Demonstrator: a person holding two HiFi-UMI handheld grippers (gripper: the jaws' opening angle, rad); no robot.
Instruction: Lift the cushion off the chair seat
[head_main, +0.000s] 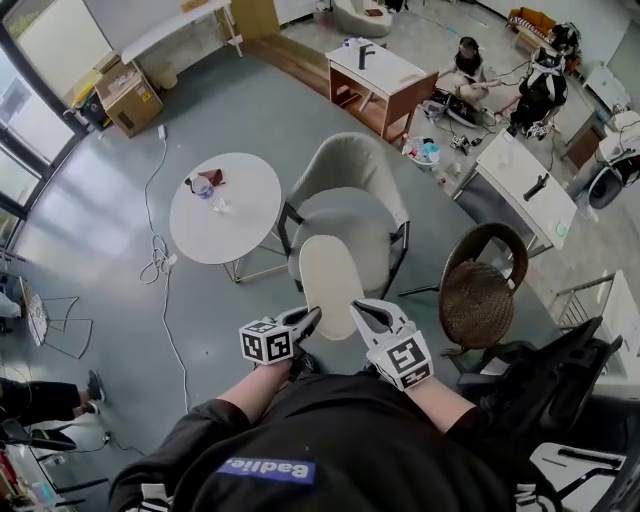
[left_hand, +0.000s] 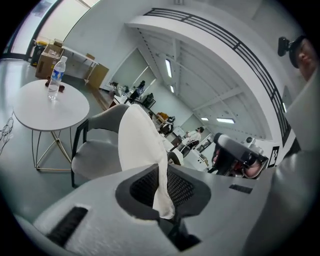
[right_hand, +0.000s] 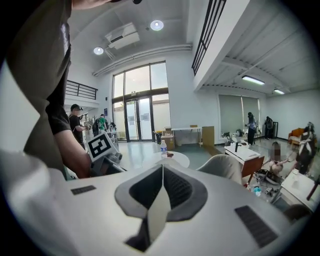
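Jaws clamp cushion (head_main: 330, 285); only head view shows its whole outline.

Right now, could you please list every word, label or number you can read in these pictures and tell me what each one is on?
Nothing reads cleanly.
Blue patch on the person's black top: white lettering, too blurred to read.
Water bottle label: too small to read.
Left gripper and right gripper: square black-and-white markers only, no words.
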